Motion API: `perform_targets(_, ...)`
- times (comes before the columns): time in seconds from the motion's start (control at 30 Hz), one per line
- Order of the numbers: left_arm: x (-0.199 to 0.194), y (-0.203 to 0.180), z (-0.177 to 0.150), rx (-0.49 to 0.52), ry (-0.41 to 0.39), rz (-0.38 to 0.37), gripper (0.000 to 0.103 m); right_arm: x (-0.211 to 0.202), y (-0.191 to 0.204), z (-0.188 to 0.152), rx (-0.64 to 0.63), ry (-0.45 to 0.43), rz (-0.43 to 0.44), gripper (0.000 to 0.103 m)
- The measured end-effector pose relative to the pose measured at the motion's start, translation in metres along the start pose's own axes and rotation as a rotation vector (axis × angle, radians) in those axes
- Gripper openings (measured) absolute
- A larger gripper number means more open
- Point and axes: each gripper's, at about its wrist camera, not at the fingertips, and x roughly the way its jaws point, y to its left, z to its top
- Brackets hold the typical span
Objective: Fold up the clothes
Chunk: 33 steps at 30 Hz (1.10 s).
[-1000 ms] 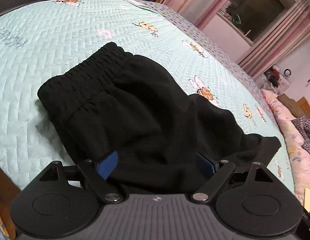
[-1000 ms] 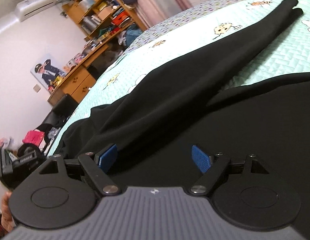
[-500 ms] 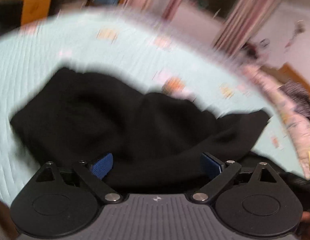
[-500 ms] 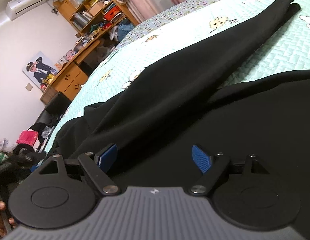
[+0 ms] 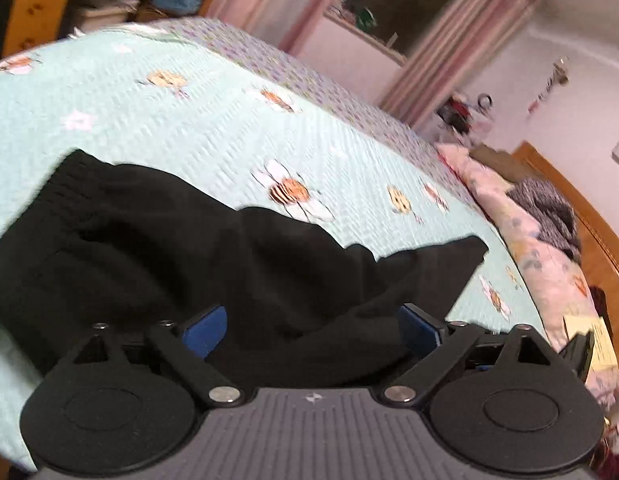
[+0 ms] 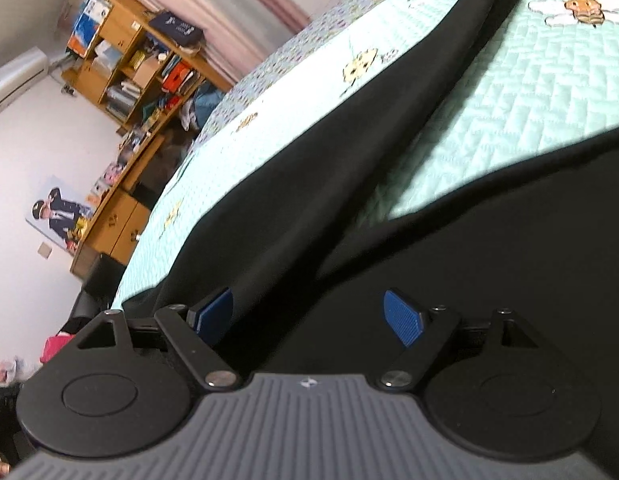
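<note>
Both tongs are spread wide, blue pads well apart, with black cloth lying between them and nothing clamped. Our left tongs (image 5: pixel 311 326) sit low over the bunched trousers (image 5: pixel 181 248), and a thick fold of the cloth fills the gap between the pads (image 5: pixel 205 326); whether either pad touches the fabric we cannot tell. The gathered waistband (image 5: pixel 69 176) lies to the far left on the bed (image 5: pixel 189 120), and a pointed flap of cloth sticks out to the right, toward the flowered pillow (image 5: pixel 521 240) beside the wooden headboard (image 5: pixel 589 216). This view is somewhat blurred.

Our right tongs (image 6: pixel 309 316) hover just over a broad dark stretch of the same trousers (image 6: pixel 509 260). From between the pads one leg (image 6: pixel 369 132) runs long and flat across the quilt to the far upper right, where its two layers end side by side. Beyond the bed edge we see a wooden shelf (image 6: pixel 141 60) crowded with things, a drawer unit (image 6: pixel 117 224) and a poster (image 6: pixel 57 216) on the wall.
</note>
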Motion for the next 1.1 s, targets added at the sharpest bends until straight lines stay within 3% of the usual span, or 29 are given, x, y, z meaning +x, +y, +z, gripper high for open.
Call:
perform_targets(0.13, 0.048, 0.028, -0.010, -0.088, 0.178, 0.016, 0.094, 0.006, -0.009, 0.011, 0.024, -0.022, -0.017, 0.084)
perform_targets(0.33, 0.035, 0.033, 0.000, -0.037, 0.101, -0.236, 0.095, 0.002, -0.015, 0.023, 0.092, -0.032, -0.026, 0.084)
perform_targets(0.43, 0.028, 0.041, 0.007, -0.038, 0.062, -0.338, 0.095, 0.000, -0.003, 0.039, 0.071, -0.085, -0.013, 0.084)
perform_targets(0.53, 0.030, 0.050, 0.009, -0.046, 0.061, -0.326, 0.096, 0.005, 0.003, 0.063, 0.052, -0.147, -0.023, 0.084)
perform_targets(0.67, 0.029, 0.055, 0.002, -0.080, 0.072, -0.308, 0.095, 0.012, -0.004, 0.099, 0.107, -0.219, -0.106, 0.084)
perform_targets(0.9, 0.017, 0.052, 0.003, -0.102, 0.079, -0.243, 0.095, -0.009, -0.067, 0.161, 0.252, -0.409, -0.214, 0.086)
perform_targets(1.03, 0.012, 0.035, 0.006, -0.099, 0.088, -0.199, 0.096, -0.009, -0.119, 0.193, 0.408, -0.442, -0.214, 0.087)
perform_targets(1.1, 0.015, 0.025, 0.007, -0.091, 0.106, -0.173, 0.096, -0.001, -0.140, 0.207, 0.453, -0.445, -0.169, 0.087)
